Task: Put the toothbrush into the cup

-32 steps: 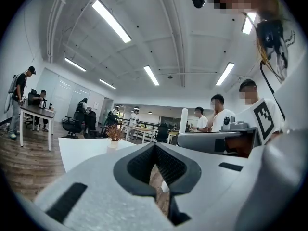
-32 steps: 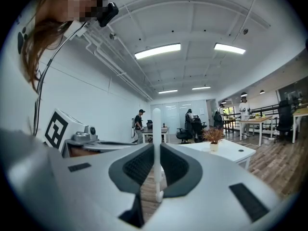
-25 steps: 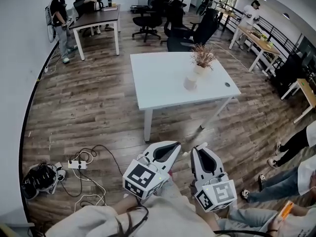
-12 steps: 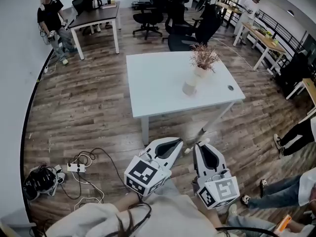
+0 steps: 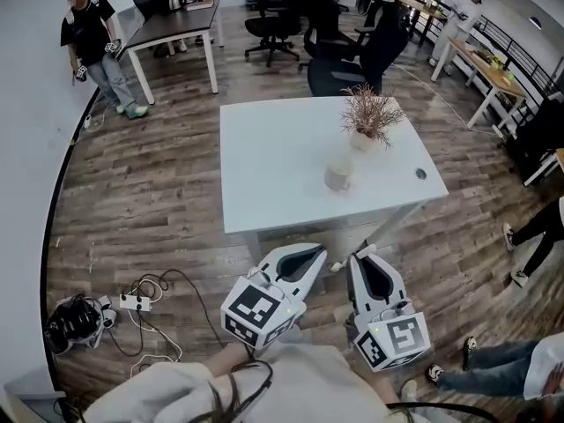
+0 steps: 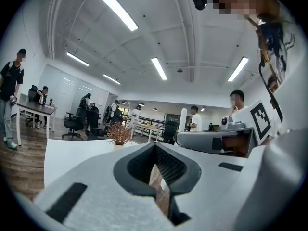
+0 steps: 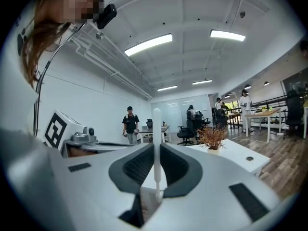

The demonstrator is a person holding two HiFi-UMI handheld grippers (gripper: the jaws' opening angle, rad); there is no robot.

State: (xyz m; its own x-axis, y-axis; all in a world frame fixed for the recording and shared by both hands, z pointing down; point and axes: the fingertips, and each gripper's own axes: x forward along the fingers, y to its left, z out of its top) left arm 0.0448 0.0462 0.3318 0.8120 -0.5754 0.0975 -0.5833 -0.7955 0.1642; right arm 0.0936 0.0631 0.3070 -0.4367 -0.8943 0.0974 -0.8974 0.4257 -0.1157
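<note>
A pale cup [image 5: 337, 176] stands on the white table [image 5: 264, 166], just in front of a potted dry plant [image 5: 370, 117]. Both grippers are held low over the wooden floor, short of the table's near edge. My right gripper [image 5: 359, 259] is shut on a white toothbrush [image 7: 156, 138], which stands upright between its jaws. The same toothbrush [image 6: 183, 120] shows as a white stick in the left gripper view. My left gripper [image 5: 317, 254] is shut, with nothing between its jaws.
Office chairs [image 5: 273, 25] and a dark desk [image 5: 172, 25] stand behind the table. A person [image 5: 92, 47] stands at the far left, and others are at the right. A power strip and cables [image 5: 141, 300] lie on the floor at the left, next to a bag [image 5: 70, 322].
The table with the cup and plant has drawn nearer and lower in the head view. Both grippers keep the same pose, the right one still shut on the toothbrush.
</note>
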